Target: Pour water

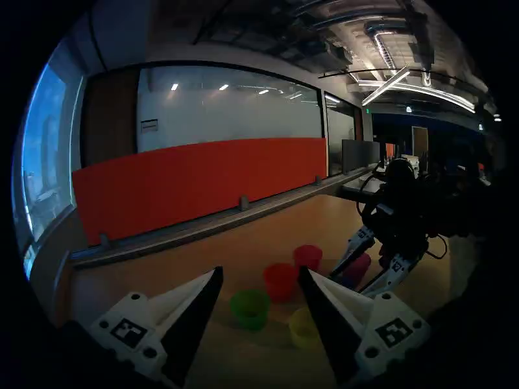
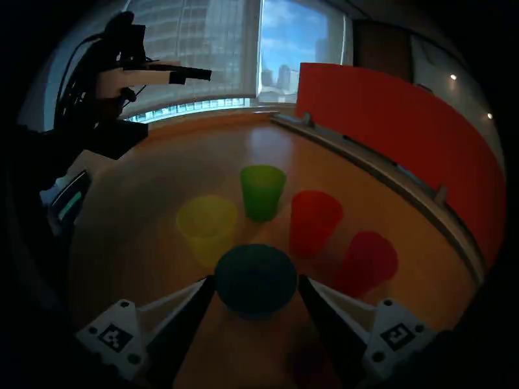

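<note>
Right gripper view looks along its own fingers at a dark teal cup [image 2: 253, 272], which stands on the wooden table [image 2: 149, 194] between them. The right gripper [image 2: 253, 282] brackets it low on the wall, a sensible hold for tilting. In this dim light I cannot tell whether both fingers press the cup or merely flank it, nor whether it holds water.

Beyond it the likely receivers fan out in an arc. The yellow cup [image 2: 207, 227] is far left, the green cup [image 2: 263, 188] farthest, and the red cup [image 2: 314, 220] and crimson cup [image 2: 366, 262] are to the right. All are upright with open mouths, near one another but apart.

The left gripper [image 1: 259, 272] hangs over the near side of the group, jaws spread wide and empty, probably free to steady a receiver.

Bare wood runs from the green cup toward the far window. On the right the table ends at a rail under the red partition [image 2: 402, 123], not far behind the crimson cup. A lift looks safer upward and leftward, since the neighbours stand close and a careless swing could tip one.
</note>
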